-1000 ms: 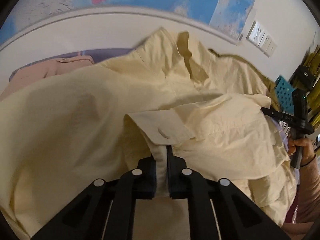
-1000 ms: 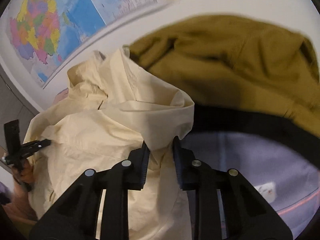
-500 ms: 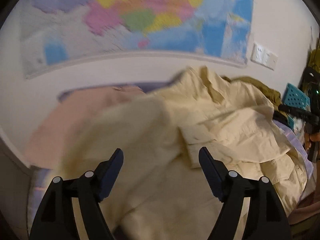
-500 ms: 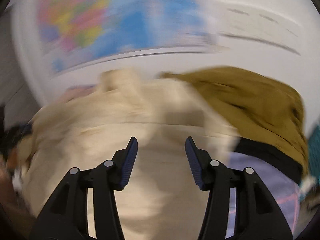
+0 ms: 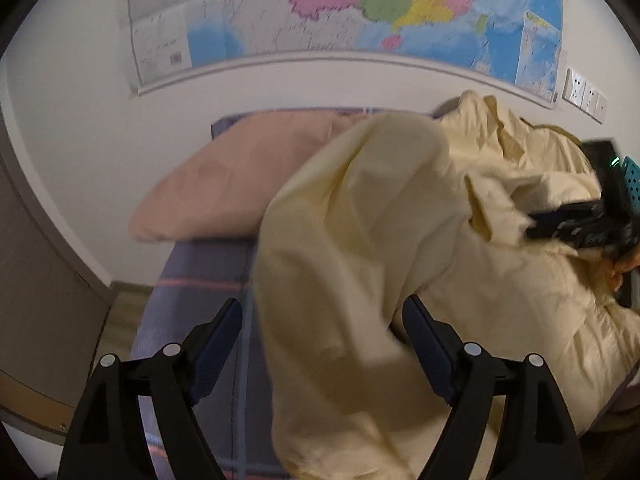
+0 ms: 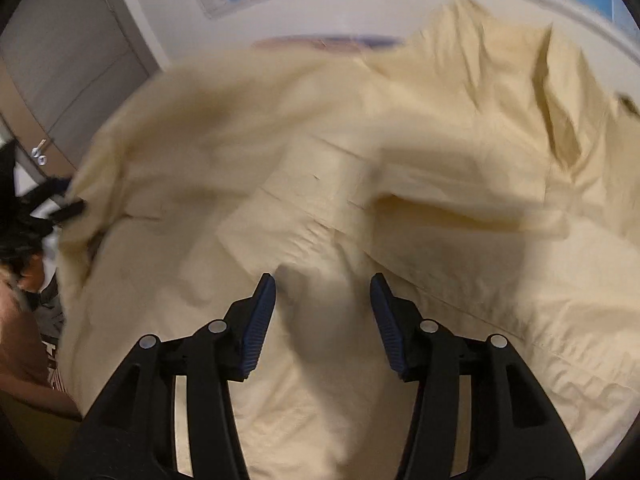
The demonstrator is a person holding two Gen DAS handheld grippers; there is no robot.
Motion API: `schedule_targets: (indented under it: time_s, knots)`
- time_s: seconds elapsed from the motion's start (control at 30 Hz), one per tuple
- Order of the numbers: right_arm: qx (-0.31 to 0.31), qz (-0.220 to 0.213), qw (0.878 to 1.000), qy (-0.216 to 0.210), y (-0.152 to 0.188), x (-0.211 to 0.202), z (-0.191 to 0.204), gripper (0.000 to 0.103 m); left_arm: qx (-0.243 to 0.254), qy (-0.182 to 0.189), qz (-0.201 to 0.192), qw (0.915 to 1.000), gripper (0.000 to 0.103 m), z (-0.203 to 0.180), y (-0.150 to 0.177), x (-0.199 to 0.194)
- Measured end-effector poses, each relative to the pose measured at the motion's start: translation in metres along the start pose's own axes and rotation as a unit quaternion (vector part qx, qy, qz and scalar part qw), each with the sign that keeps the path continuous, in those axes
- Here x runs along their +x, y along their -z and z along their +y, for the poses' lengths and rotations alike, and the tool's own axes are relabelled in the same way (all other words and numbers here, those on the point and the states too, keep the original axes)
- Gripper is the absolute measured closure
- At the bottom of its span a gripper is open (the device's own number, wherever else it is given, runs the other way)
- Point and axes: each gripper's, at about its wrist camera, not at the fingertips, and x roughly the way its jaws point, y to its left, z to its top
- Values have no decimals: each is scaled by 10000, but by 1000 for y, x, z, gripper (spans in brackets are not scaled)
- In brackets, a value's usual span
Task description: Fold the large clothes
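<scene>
A large pale yellow shirt (image 5: 400, 240) lies crumpled on the bed, with its collar toward the wall. My left gripper (image 5: 322, 322) hovers over the shirt's left edge, open wide; a fold of cloth shows between the fingers, but the pads do not touch it. In the right wrist view the shirt (image 6: 360, 168) fills nearly the whole frame. My right gripper (image 6: 322, 294) is open above its middle, and nothing is pinched. Each gripper shows in the other's view: the right gripper (image 5: 580, 224) at the far right, the left gripper (image 6: 48, 204) at the far left.
A pink pillow (image 5: 240, 188) lies at the head of the purple checked sheet (image 5: 200, 300), against a white wall with a map (image 5: 360, 8). Wall sockets (image 5: 584, 94) are at the right. A grey door (image 6: 60, 60) is at the left. The person's arm (image 6: 28, 360) shows lower left.
Both grippers let go of the shirt cloth they pinched and opened. The left one swung left, baring pillow and sheet. The right one swung left over the shirt, and the olive garment left its view.
</scene>
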Motion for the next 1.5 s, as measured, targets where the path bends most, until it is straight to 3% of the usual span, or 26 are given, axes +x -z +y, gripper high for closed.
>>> schedule_targets:
  time_s: [0.07, 0.13, 0.2, 0.27, 0.33, 0.4, 0.43, 0.47, 0.5, 0.53, 0.6, 0.63, 0.67, 0.77, 0.87, 0.97, 1.03, 1.07, 1.17, 1.2, 1.3, 1.33, 1.4, 1.5]
  knots:
    - [-180, -206, 9988, -408, -3, -14, 23, 47, -125, 221, -9, 9997, 51, 10, 3, 1]
    - [-595, -290, 9928, -1002, -4, -21, 60, 43, -246, 353, -30, 9991, 64, 15, 2, 1]
    - [-962, -230, 9824, -1584, -3, -18, 98, 33, -268, 404, -69, 9988, 71, 14, 1, -1]
    - [-1308, -51, 9679, -2147, 5, -9, 139, 30, -266, 453, -86, 9986, 73, 14, 0, -3]
    - [-1590, 252, 9533, -2554, 12, 12, 177, 29, -224, 467, -91, 9986, 73, 11, -1, -4]
    - [-1838, 496, 9491, -2509, 19, 35, 208, 29, -177, 476, -50, 9987, 73, 7, -4, -4]
    - [-1965, 637, 9484, -2405, 21, 48, 222, 40, -142, 514, -52, 9986, 73, 5, -6, -5]
    - [-1999, 689, 9486, -2355, 20, 56, 228, 67, -107, 532, -56, 9985, 73, 3, -8, -7]
    - [-1947, 826, 9456, -2473, 18, 63, 233, 78, -80, 534, -52, 9985, 73, 2, -10, -7]
    - [-1840, 830, 9443, -2600, 14, 61, 233, 81, -53, 541, -72, 9985, 73, 0, -13, -10]
    - [-1709, 469, 9419, -2854, 2, 35, 224, 85, -67, 646, -225, 9976, 69, 0, -21, -21]
    - [-1578, 280, 9409, -2984, -7, 17, 216, 86, -129, 748, -319, 9966, 60, 1, -28, -30]
    - [-1403, 68, 9394, -3129, -17, -6, 203, 86, -194, 916, -507, 9943, 50, 4, -36, -42]
    - [-994, -691, 9371, -3274, -44, -71, 158, 87, -349, 1307, -1278, 9825, 35, 12, -57, -83]
    - [-612, -1383, 9429, -2967, -51, -134, 104, 87, -451, 1484, -2025, 9669, 31, 15, -73, -119]
    - [-125, -1766, 9593, -2201, -38, -176, 39, 87, -305, 1353, -2064, 9686, 31, 2, -79, -116]
    - [240, -1790, 9715, -1537, -17, -192, -4, 86, -141, 1294, -1746, 9760, 31, -18, -80, -93]
    - [626, -1751, 9724, -1408, -4, -191, -31, 86, -65, 1259, -1607, 9789, 31, -25, -82, -83]
    - [1257, -1332, 9807, -677, 30, -167, -78, 85, 227, 1245, -903, 9878, 31, -60, -77, -33]
    - [1471, -1127, 9808, -606, 41, -154, -93, 85, 277, 1277, -739, 9887, 31, -65, -75, -21]
    - [1853, -720, 9800, 52, 64, -122, -128, 72, 462, 1047, -219, 9932, 31, -86, -72, 22]
    - [1920, -695, 9789, 8, 70, -119, -139, 69, 502, 936, -81, 9943, 31, -90, -73, 35]
    - [2190, -859, 9717, -218, 79, -120, -150, 51, 450, 809, 47, 9957, 31, -89, -77, 49]
    - [1691, -1099, 9794, 120, 61, -128, -134, 48, 481, 1024, -56, 9936, 31, -86, -87, 50]
